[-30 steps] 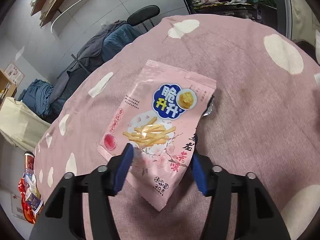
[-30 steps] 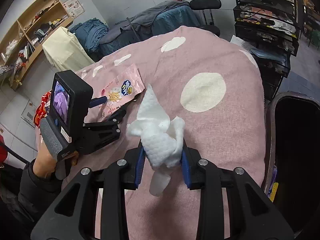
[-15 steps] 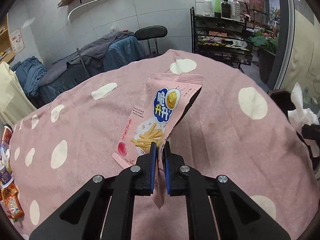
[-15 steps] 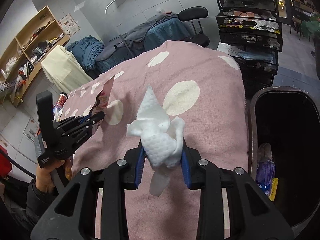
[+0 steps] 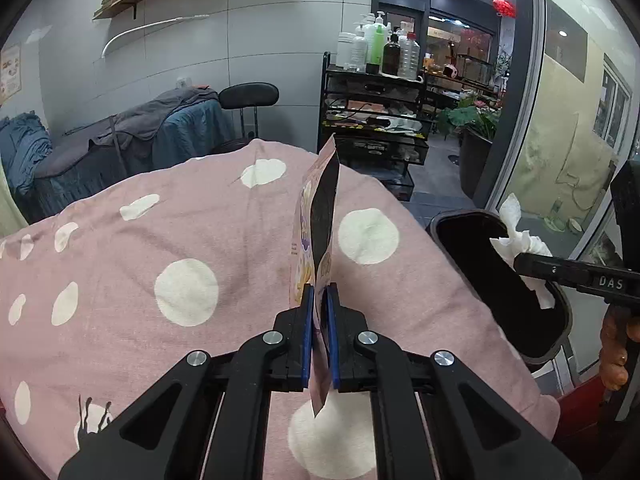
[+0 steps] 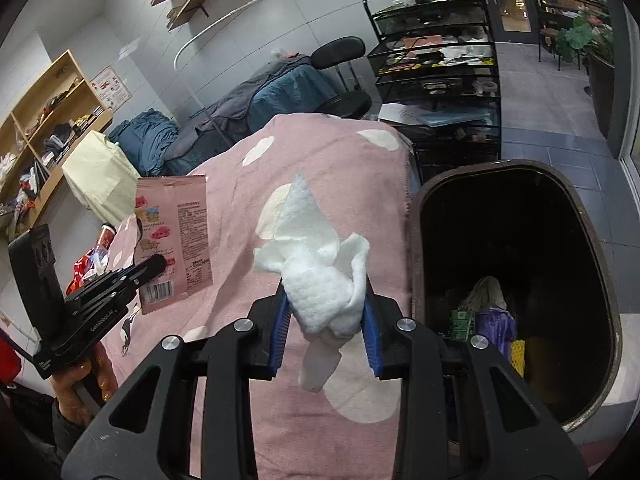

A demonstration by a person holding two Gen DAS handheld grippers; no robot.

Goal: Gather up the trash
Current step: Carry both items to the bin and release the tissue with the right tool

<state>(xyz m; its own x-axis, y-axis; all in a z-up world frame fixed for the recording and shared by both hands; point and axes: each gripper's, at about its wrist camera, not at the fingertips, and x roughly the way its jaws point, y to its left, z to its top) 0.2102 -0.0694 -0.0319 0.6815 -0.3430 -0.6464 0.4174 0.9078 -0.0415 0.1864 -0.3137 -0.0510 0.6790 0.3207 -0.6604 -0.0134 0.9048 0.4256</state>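
Beside the pink, white-dotted table (image 5: pixel 120 280), at its right edge, stands a dark trash bin (image 6: pixel 516 280) with rubbish at its bottom. Above the table, well left of the bin, the left hand-held gripper (image 5: pixel 319 300) is clamped on a pink snack packet (image 6: pixel 172 236), which stands edge-on and upright, clear of the cloth. Nearer the bin, just beside its rim, the right hand-held gripper (image 6: pixel 325 312) is clamped on a crumpled white tissue (image 6: pixel 316 268), held over the table's edge.
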